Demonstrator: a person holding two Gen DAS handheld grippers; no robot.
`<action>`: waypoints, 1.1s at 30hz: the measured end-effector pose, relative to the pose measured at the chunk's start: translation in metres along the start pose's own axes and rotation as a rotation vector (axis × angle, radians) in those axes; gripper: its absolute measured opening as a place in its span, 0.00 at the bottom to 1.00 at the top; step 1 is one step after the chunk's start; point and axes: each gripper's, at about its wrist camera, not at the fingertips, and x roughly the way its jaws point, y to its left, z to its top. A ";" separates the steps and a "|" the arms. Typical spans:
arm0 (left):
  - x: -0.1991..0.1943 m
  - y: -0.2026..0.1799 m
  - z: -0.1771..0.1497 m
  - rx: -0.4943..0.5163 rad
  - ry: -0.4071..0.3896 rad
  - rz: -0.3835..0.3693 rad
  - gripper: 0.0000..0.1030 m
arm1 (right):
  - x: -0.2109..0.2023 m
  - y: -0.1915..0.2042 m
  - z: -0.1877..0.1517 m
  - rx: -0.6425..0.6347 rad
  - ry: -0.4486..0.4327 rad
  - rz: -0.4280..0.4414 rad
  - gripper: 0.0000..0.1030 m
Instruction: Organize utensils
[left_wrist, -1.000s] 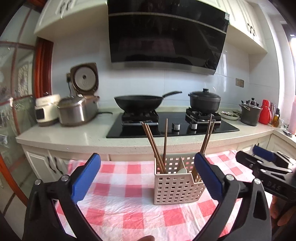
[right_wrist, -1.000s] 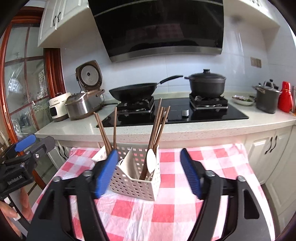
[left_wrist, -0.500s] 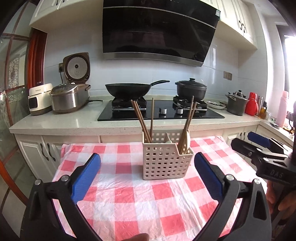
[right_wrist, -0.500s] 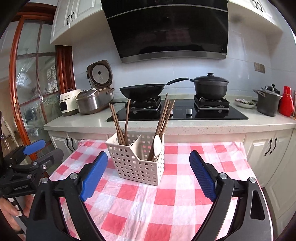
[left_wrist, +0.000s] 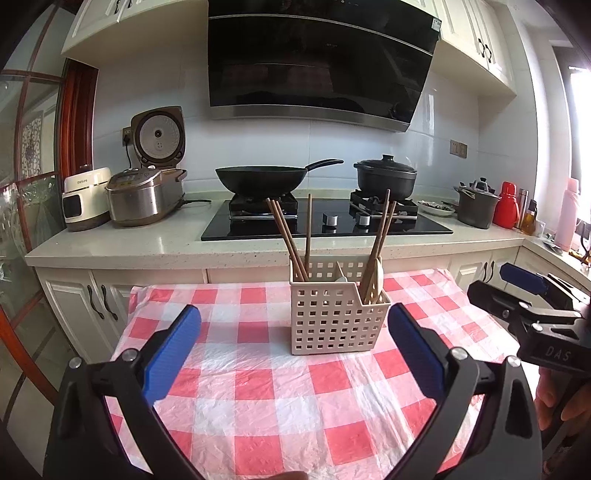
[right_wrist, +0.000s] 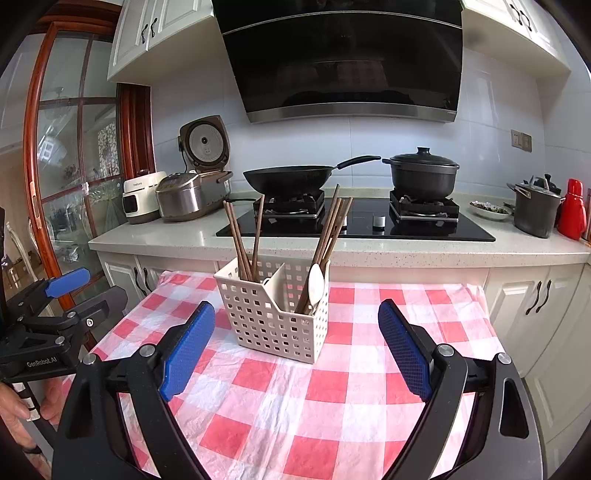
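- A cream perforated utensil basket (left_wrist: 334, 317) stands upright on the red-and-white checked cloth (left_wrist: 280, 402) that covers the worktop, toward its far edge and close to the kitchen counter (left_wrist: 122, 243).
- A divider splits the basket into compartments; a group of brown chopsticks (left_wrist: 290, 240) leans in the left one, tips up.
- A second group of chopsticks (right_wrist: 332, 229) leans in the right compartment, alongside a pale spoon (right_wrist: 316, 284) whose bowl rises above the rim.
- The left gripper (left_wrist: 293, 354) hovers over the cloth on the near side of the basket, its blue-padded fingers (left_wrist: 173, 350) spread wide and holding nothing; the basket sits beyond them, not touched.
- The right gripper (right_wrist: 295, 349) is likewise released, its fingers (right_wrist: 404, 349) well apart with the basket beyond the gap and clear of both pads.
- Each gripper appears at the edge of the other's view, held by a hand (right_wrist: 22, 410) low in the frame.
- On the counter behind, a black wok (left_wrist: 262, 179) and a lidded black pot (left_wrist: 386, 177) sit on the hob under a dark range hood (left_wrist: 317, 62).
- To the left stand a rice cooker (left_wrist: 147, 192) with its lid raised and a white appliance (left_wrist: 85, 197); to the right, a grey pot (left_wrist: 476, 205) and a red flask (left_wrist: 506, 205).
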 end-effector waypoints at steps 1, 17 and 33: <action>0.000 0.001 0.000 -0.003 0.001 -0.005 0.95 | 0.000 0.000 0.000 -0.001 0.000 0.000 0.82; 0.000 0.003 0.000 -0.022 0.003 -0.023 0.95 | 0.000 0.002 -0.002 -0.003 0.006 0.005 0.82; -0.004 0.004 0.001 -0.029 -0.009 -0.021 0.95 | -0.001 0.005 -0.002 -0.014 0.002 0.010 0.82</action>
